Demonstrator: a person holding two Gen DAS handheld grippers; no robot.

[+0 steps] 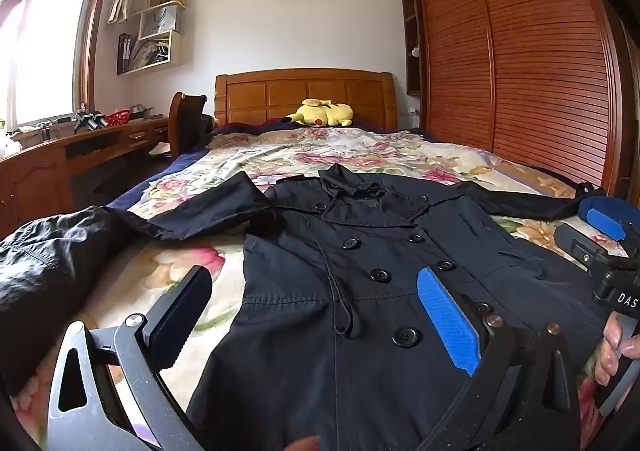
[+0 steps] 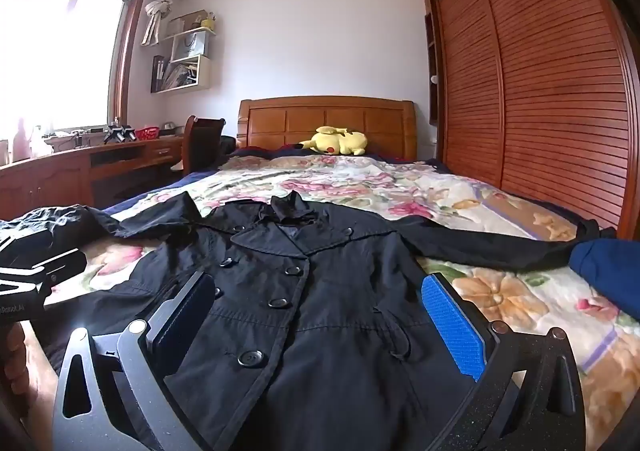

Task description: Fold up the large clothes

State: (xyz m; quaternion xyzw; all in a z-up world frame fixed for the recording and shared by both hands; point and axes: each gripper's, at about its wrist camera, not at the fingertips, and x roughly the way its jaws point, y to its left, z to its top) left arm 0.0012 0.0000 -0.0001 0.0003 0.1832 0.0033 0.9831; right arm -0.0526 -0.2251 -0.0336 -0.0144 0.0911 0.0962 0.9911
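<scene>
A: How does the left tool (image 1: 316,315) look?

B: It has two long fingers on dark grey metal links. The left finger (image 1: 185,321) carries a black pad with small teeth on the lower edge; the right finger (image 1: 450,325) carries a bright blue ribbed pad. Round silver screws sit at the joints behind each pad, and the base behind them has triangular cut-outs.

A: And the right tool (image 2: 320,325)?

B: The same build: black pad left, blue pad right, silver screws, a rough black frame. Seen from the left one, its body shows white letters "DAS". A bare hand (image 1: 612,351) is behind it, no sleeve visible.
</scene>
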